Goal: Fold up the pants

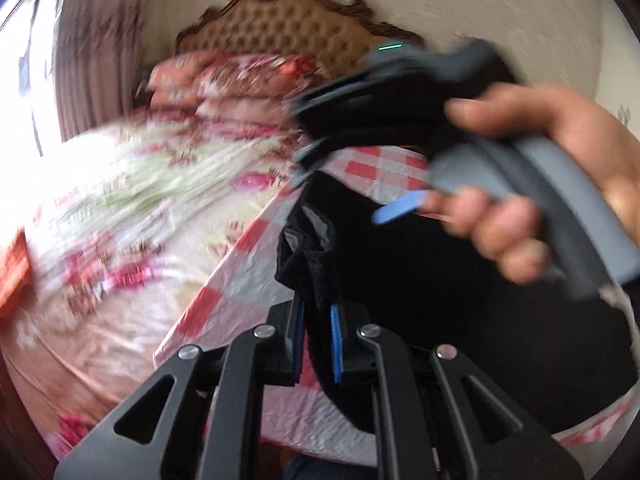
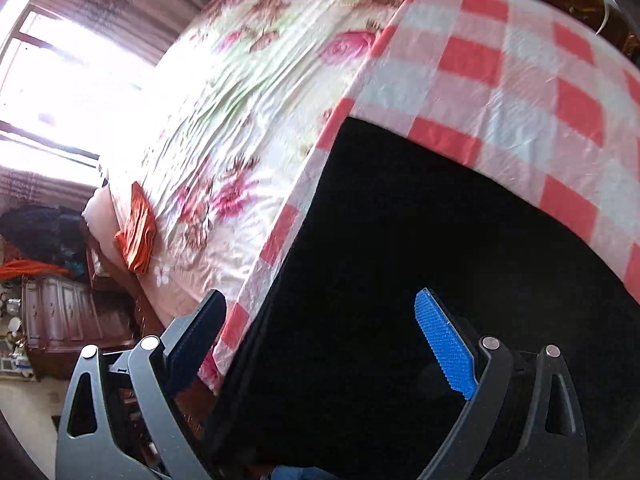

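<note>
Black fabric pants (image 2: 420, 240) lie on the red-checked cloth (image 2: 520, 80) at the bed's near edge, one bunched end pinched in the closed left tool (image 1: 316, 344). That narrow bite could slip under pull. The right tool (image 2: 320, 344) hovers open above them.
</note>
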Demonstrator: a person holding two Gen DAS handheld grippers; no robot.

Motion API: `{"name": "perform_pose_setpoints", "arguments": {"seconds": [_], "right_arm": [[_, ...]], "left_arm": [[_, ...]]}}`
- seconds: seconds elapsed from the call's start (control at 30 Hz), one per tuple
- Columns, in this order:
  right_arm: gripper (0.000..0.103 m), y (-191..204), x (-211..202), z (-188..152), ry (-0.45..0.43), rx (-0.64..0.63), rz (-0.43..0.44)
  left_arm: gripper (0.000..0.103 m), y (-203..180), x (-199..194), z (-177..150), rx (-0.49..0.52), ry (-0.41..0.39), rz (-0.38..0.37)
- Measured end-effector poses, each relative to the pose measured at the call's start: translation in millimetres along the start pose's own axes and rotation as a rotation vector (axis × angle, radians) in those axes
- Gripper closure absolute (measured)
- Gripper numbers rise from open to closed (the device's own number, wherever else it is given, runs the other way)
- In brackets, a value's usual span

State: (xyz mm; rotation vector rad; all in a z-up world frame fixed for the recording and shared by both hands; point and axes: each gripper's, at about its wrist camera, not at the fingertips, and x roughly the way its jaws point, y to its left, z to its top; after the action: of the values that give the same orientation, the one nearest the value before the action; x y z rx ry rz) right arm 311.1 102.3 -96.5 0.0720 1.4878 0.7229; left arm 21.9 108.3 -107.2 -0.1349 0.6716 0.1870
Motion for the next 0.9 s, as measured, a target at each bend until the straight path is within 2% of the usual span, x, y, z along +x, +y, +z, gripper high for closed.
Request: {"name": "perform_pose_setpoints", "arguments": {"seconds": [0.03,0.1,0.17,0.3,0.33,0.4,0.43,0.47,0.5,0.6,0.7,0.73,0.8,0.87,0.9], "right_arm": [[0.010,1,5,3,0.041,-0.014,0.029],[0.010,2,4,7,0.047,-0.047,0.026],[0.010,8,3,7,0.047,-0.097,-0.015],[0.011,18,9,1,0.100,-0.234,-0.127],[0.015,19,12,0,0.110,-0.267,-0.165],[0.043,17,20,-1,0.135,-0.313,-0.206],[0.067,14,23,0,0.146,-0.319,-0.217],[0.078,10,22,0,0.137,-0.317,-0.212],[0.080,5,16,0,0.117,-0.313,-0.190],[0.086,-24,-36,-11,0.008,-0.260,-0.106],[0.086,-72,-89,-34,-0.106,-0.139,0.026],[0.086,-104,-110,-55,-0.162,-0.065,0.105],[0.085,-152,-130,-92,-0.238,0.020,0.146],[0.078,-212,-132,-134,-0.282,0.143,0.186],[0.078,-228,-129,-146,-0.291,0.175,0.199]], "left_arm": [[0.093,-11,-2,0,0.045,-0.008,0.012],[0.093,-29,-6,-1,0.107,-0.029,0.032],[0.093,-46,-7,-4,0.157,-0.044,0.051],[0.093,-81,-4,-15,0.257,-0.050,0.044],[0.093,-86,-3,-16,0.270,-0.045,0.036],[0.093,-96,-4,-19,0.300,-0.047,0.036],[0.093,-99,-4,-20,0.309,-0.050,0.039],[0.093,-103,-6,-21,0.318,-0.054,0.044],[0.093,-107,-9,-21,0.331,-0.067,0.050],[0.093,-130,-20,-23,0.393,-0.131,0.060],[0.093,-180,-39,-40,0.524,-0.216,0.035],[0.093,-197,-42,-52,0.588,-0.235,0.015],[0.093,-223,-44,-83,0.694,-0.262,-0.016],[0.093,-240,-35,-116,0.768,-0.206,-0.085],[0.093,-245,-31,-126,0.787,-0.194,-0.098]]}}
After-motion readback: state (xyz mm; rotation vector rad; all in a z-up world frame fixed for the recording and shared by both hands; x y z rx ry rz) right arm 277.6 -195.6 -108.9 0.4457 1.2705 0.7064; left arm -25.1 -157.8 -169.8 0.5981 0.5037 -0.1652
